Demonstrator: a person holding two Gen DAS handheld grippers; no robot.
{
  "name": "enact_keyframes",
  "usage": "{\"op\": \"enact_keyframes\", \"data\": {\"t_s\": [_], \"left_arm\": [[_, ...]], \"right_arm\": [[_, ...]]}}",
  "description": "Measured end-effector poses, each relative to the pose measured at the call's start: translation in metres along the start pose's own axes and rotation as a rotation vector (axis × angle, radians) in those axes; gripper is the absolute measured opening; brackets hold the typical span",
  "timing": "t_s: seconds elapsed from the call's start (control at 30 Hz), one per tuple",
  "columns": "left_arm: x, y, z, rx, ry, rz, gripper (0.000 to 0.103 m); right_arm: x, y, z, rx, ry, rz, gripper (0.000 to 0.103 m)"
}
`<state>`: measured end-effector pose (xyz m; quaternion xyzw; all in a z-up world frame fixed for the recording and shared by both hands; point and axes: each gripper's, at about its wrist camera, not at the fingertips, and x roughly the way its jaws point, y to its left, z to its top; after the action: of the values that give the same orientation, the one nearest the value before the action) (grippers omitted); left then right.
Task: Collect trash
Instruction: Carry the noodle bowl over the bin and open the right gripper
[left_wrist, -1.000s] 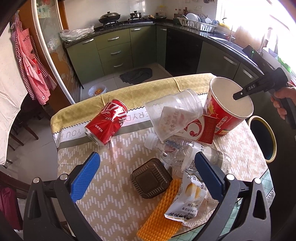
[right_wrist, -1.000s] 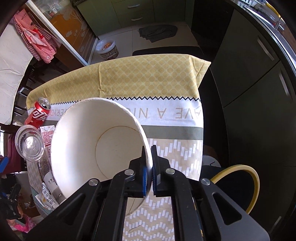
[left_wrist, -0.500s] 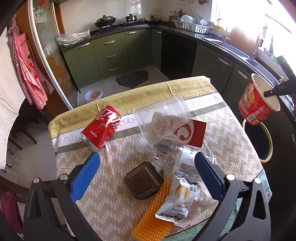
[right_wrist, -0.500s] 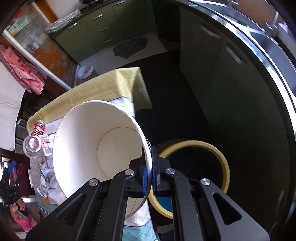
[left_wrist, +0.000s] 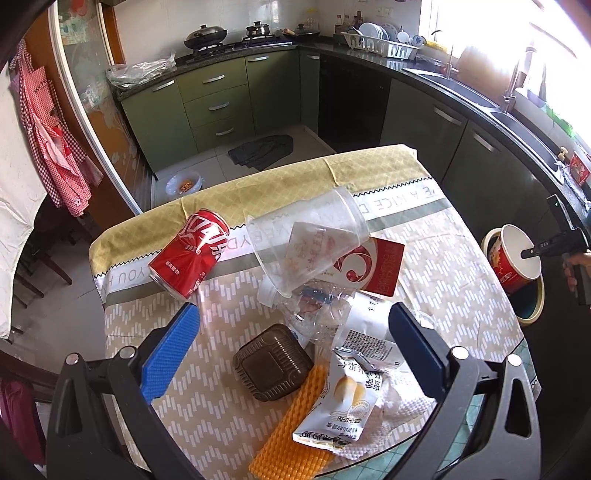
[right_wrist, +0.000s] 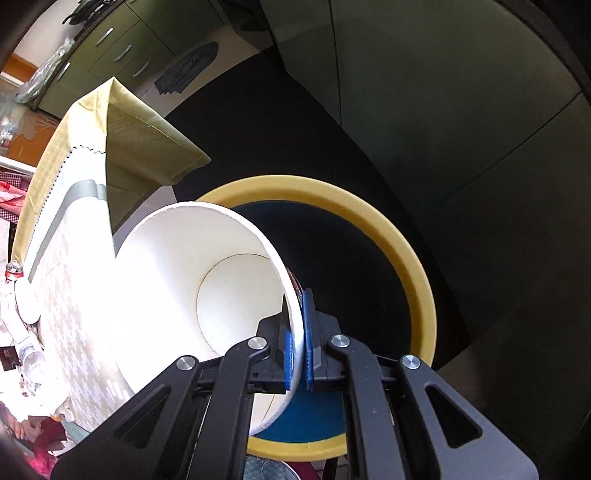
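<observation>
My right gripper (right_wrist: 297, 334) is shut on the rim of a red paper cup (right_wrist: 184, 295), white inside, and holds it over the mouth of a yellow-rimmed trash bin (right_wrist: 413, 266) beside the table. The cup (left_wrist: 515, 258) and bin (left_wrist: 533, 314) also show at the right in the left wrist view. My left gripper (left_wrist: 295, 343) is open above the table, over a brown plastic tray (left_wrist: 271, 365), a snack wrapper (left_wrist: 340, 410) and a crushed clear bottle (left_wrist: 314, 306). A red cola can (left_wrist: 190, 253) and a clear plastic cup (left_wrist: 306, 240) lie farther back.
The table (left_wrist: 221, 314) has a patterned cloth with a yellow border. A red card (left_wrist: 376, 264) and an orange mesh strip (left_wrist: 295, 424) lie among the trash. Green kitchen cabinets (left_wrist: 210, 107) and a dark counter run behind and to the right.
My right gripper has carried the paper cup off the table, to the right and down, until it hangs over the bin's mouth. My left gripper has stayed open over the table.
</observation>
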<state>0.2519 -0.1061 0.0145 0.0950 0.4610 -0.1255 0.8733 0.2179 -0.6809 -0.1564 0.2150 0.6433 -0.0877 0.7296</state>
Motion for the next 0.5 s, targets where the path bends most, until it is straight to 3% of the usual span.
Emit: {"op": "enact_keyframes", "data": {"t_s": [0.1,0.27,0.5], "left_arm": [[0.0,0.001,0.001,-0.003,0.002,0.005,0.097],[0.003,0.003,0.002,-0.006,0.004,0.005,0.097],[0.01,0.015,0.007,-0.048,0.005,-0.036,0.097]], "right_arm": [[0.014,-0.006,0.0,0.015,0.007,-0.006,0.017],[0.005,-0.008,-0.005,0.012,-0.019,-0.03,0.019],[-0.028,0.0,-0.015,-0.02,-0.063,0.042,0.026]]}}
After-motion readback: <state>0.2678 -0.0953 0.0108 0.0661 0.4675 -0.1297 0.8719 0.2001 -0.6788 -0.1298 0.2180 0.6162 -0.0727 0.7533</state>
